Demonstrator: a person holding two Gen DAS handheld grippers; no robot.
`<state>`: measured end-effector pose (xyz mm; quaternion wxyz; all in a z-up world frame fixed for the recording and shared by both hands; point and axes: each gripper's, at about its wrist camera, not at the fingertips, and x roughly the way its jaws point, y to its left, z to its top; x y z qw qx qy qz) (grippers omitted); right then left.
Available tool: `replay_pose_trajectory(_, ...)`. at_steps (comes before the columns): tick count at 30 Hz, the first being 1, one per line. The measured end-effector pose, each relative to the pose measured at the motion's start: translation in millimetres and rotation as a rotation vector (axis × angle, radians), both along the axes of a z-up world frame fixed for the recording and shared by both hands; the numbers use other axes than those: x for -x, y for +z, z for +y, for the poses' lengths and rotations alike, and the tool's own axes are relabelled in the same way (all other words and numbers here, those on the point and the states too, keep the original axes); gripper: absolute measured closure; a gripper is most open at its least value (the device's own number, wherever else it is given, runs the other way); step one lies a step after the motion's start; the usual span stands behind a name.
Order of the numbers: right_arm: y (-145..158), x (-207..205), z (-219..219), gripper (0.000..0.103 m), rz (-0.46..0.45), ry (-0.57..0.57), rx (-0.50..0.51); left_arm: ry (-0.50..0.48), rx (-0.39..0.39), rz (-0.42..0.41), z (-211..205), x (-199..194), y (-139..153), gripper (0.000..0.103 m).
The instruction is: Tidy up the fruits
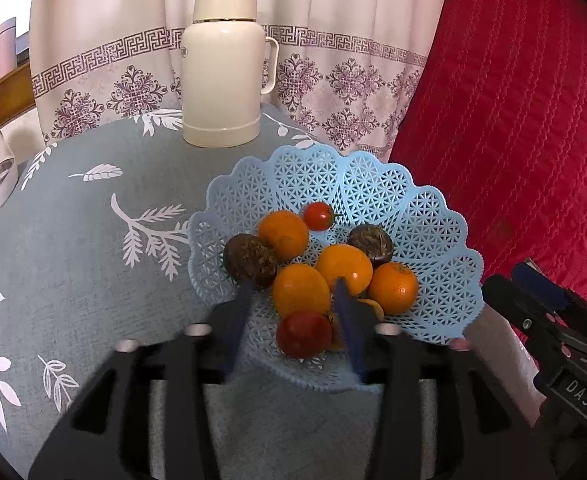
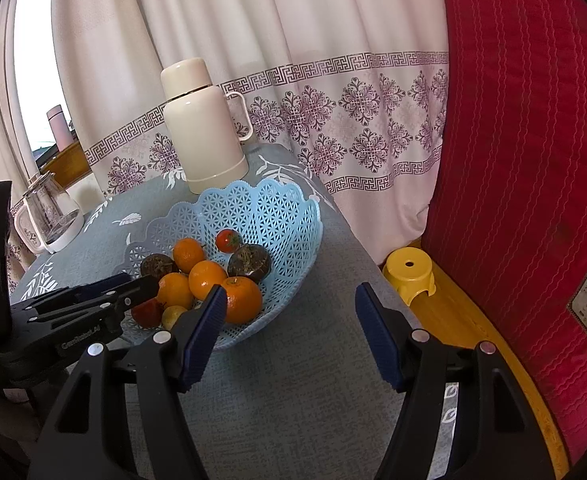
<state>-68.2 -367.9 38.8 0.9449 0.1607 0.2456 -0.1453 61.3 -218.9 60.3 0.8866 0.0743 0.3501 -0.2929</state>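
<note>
- Fruits are sitting together in a pale blue lattice basket [image 1: 373, 188] on the counter [image 1: 93, 248], which is wearing a grey-blue cloth printed with white leaves.
- Four oranges [image 1: 301, 288] are crowding the middle of the basket, two dark brown round fruits [image 1: 249, 260] are flanking them, one small tomato [image 1: 317, 216] is lying toward the far wall, and a larger red tomato [image 1: 303, 334] is resting at the near edge beside a small yellowish fruit [image 2: 173, 316].
- Left gripper [image 1: 293, 312] is hanging over the near rim of the basket, its blue-padded fingers spread with the near orange and the red tomato showing between them, gripping nothing.
- Right gripper [image 2: 289, 312] is hovering over bare cloth just beside the basket, its fingers spread wide and holding nothing.
- Lettering on the right gripper's body in the left wrist view is reading "DAS"; the print on the left gripper's body is too blurred to read.
- Cream thermos flask [image 1: 225, 68] is standing upright behind the basket, before a patterned curtain [image 1: 333, 80].
</note>
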Motion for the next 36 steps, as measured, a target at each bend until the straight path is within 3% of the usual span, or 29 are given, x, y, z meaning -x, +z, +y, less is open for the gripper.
replay_pose_trajectory(4, -0.1, 0.1, 0.2, 0.035, 0.001, -0.001, 0.001, 0.017, -0.011, -0.05, 2.1, 5.4, 6.0, 0.016)
replay_pose_trajectory(6, -0.3, 0.0, -0.3, 0.034, 0.002, -0.001, -0.003, 0.018, -0.016, -0.074, 2.7, 8.7, 9.6, 0.01)
replay_pose_trajectory(8, -1.0, 1.1, -0.3, 0.025, 0.0, -0.006, -0.006, 0.021, -0.028, -0.106, 2.8, 12.8, 13.2, 0.006)
replay_pose_trajectory(19, 0.2, 1.3, -0.9, 0.023, 0.008, -0.003, -0.011, 0.073, -0.067, -0.189, 10.1, 22.4, 24.3, 0.003)
replay_pose_trajectory(21, 1.1, 0.9, -0.8, 0.017, 0.015, 0.002, -0.012, 0.083, -0.07, -0.2, 12.1, 23.1, 25.6, 0.003)
replay_pose_trajectory(24, 3.3, 2.1, 3.3, 0.016, 0.018, 0.014, -0.002, 0.101, -0.072, -0.217, 16.5, 25.5, 28.8, 0.003)
replay_pose_trajectory(36, 6.7, 3.7, 20.2, 0.013, 0.059, 0.042, 0.057, 0.153, -0.099, -0.24, 30.2, 29.2, 32.3, 0.003)
